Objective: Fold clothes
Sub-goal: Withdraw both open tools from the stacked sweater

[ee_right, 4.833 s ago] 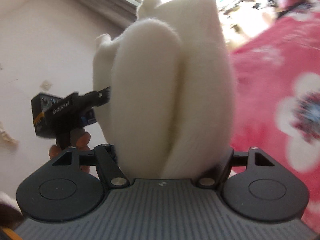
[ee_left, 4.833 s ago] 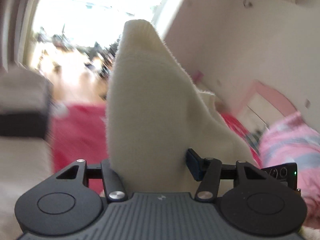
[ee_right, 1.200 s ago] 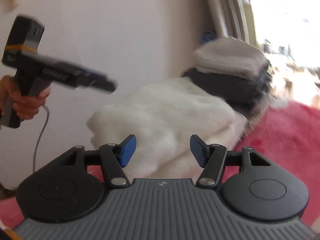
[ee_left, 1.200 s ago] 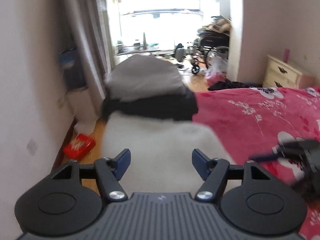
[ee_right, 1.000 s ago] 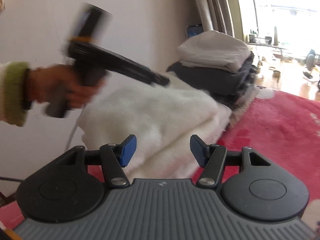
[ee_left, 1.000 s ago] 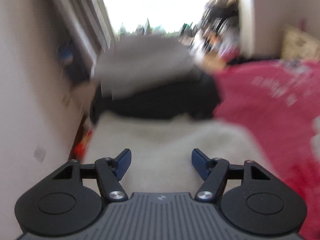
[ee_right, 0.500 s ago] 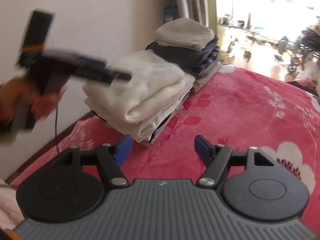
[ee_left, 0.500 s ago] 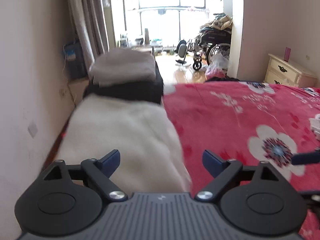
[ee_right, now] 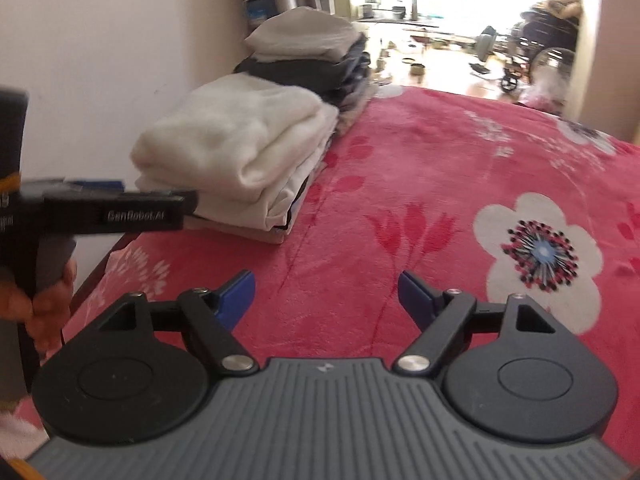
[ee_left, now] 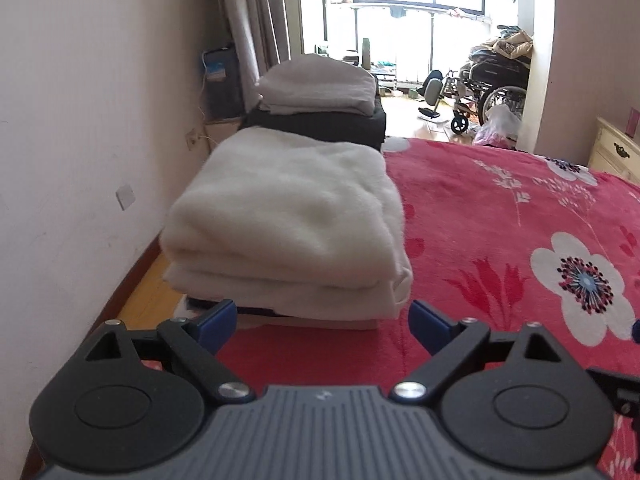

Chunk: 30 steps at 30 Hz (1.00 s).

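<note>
A folded white fleece garment [ee_left: 288,224] lies on top of a low stack of folded clothes at the bed's left edge; it also shows in the right wrist view [ee_right: 236,140]. Behind it is a second stack with a grey garment [ee_left: 320,86] on dark ones [ee_left: 316,124]. My left gripper [ee_left: 322,322] is open and empty just in front of the white stack. My right gripper [ee_right: 326,290] is open and empty over the red blanket, farther back. The left gripper's body [ee_right: 108,208] shows at the left of the right wrist view.
The bed is covered by a red floral blanket [ee_left: 520,240]. A white wall [ee_left: 80,120] runs along the left, with a strip of wooden floor [ee_left: 148,292] beside the bed. A wheelchair [ee_left: 492,92] and a cream dresser [ee_left: 616,152] stand at the far end.
Both grippers let go of the white garment, which now lies folded on the stack. Both have drawn back from it over the last second and stand open.
</note>
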### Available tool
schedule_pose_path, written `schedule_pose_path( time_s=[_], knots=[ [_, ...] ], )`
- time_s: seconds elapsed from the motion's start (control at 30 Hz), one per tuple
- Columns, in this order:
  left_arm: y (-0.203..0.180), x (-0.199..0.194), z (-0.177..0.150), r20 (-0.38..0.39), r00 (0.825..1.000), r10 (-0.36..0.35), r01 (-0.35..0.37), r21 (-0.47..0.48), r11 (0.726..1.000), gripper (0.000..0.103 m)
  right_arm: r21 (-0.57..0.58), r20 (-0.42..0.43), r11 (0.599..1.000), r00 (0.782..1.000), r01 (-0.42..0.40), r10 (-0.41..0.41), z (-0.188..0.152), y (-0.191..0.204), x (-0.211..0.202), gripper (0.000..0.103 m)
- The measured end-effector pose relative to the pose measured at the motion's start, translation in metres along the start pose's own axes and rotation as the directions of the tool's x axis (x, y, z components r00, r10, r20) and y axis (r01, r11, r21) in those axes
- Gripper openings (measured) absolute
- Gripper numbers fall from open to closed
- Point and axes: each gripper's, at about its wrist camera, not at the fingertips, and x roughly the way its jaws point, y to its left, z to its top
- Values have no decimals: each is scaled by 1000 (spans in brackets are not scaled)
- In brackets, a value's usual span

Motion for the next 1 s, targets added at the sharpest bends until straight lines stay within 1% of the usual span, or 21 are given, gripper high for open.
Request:
schedule_pose_path(
  time_s=[0.1, 0.17, 0.27, 0.47, 0.77, 1.0],
  knots=[
    [4, -10, -4, 4, 1000, -4, 4, -9, 1000, 94, -7, 5, 1000, 1000, 14, -14, 0, 12, -8, 81],
    [7, -16, -6, 3, 1000, -3, 3, -13, 1000, 95, -16, 13, 1000, 1000, 21, -21, -1, 20, -14, 85],
    [12, -26, -9, 12, 1000, 0, 1, -12, 1000, 95, -18, 10, 999, 1000, 27, -27, -2, 28, -19, 88],
    [20, -44, -9, 69, 997, 15, -14, -16, 1000, 98, -59, -12, 998, 999, 31, -32, -10, 44, -24, 89],
    [25, -40, -8, 58, 998, 18, -17, -25, 1000, 98, -83, -4, 994, 998, 65, -66, -5, 53, -20, 89],
    [28, -36, -10, 54, 998, 16, -14, -32, 999, 98, -86, -28, 994, 997, 66, -68, -4, 58, -5, 89]
  ],
)
